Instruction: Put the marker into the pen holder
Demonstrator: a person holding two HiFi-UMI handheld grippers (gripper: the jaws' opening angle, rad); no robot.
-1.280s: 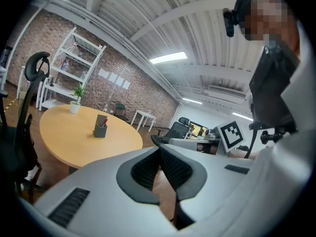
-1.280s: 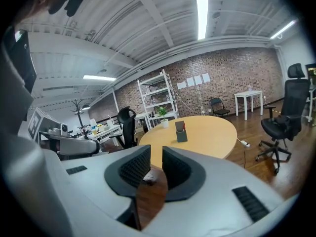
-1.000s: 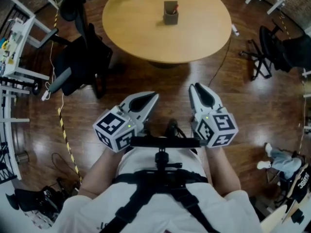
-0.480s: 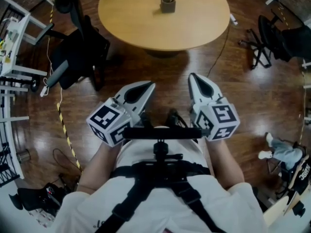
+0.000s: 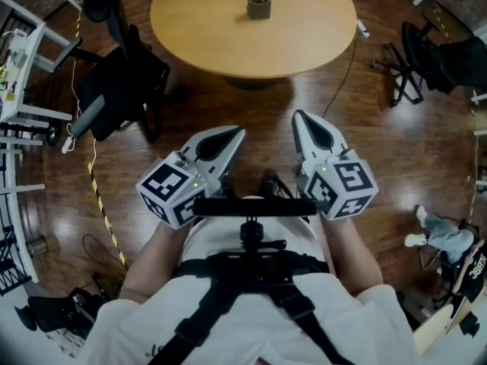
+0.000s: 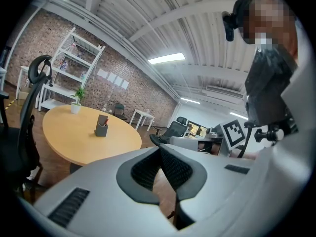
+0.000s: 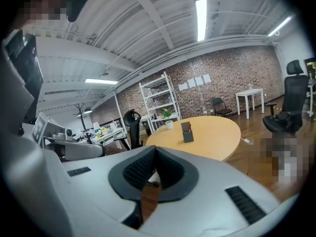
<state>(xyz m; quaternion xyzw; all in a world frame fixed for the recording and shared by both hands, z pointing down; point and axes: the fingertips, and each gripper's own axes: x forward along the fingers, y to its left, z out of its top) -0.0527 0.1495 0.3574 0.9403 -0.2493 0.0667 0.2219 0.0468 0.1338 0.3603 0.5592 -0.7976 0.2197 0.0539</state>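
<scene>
right gripper (image 5: 298, 117): jaws have just been closing, now shut on nothing | left gripper (image 5: 240, 133): jaws together, empty | pen holder (image 5: 259, 3): on table (image 5: 319, 36), well ahead of jaws, red tip inside | marker: none loose in view, so probably no pickup under way

R gripper (image 5: 298, 117): jaws just been closing, tips now together, nothing btwn them. Head view: round table (image 5: 228, 48) w/ pen holder (image 5: 259, 3) sits further toward the 12 o'clock edge than before, slightly toward 9.
</scene>
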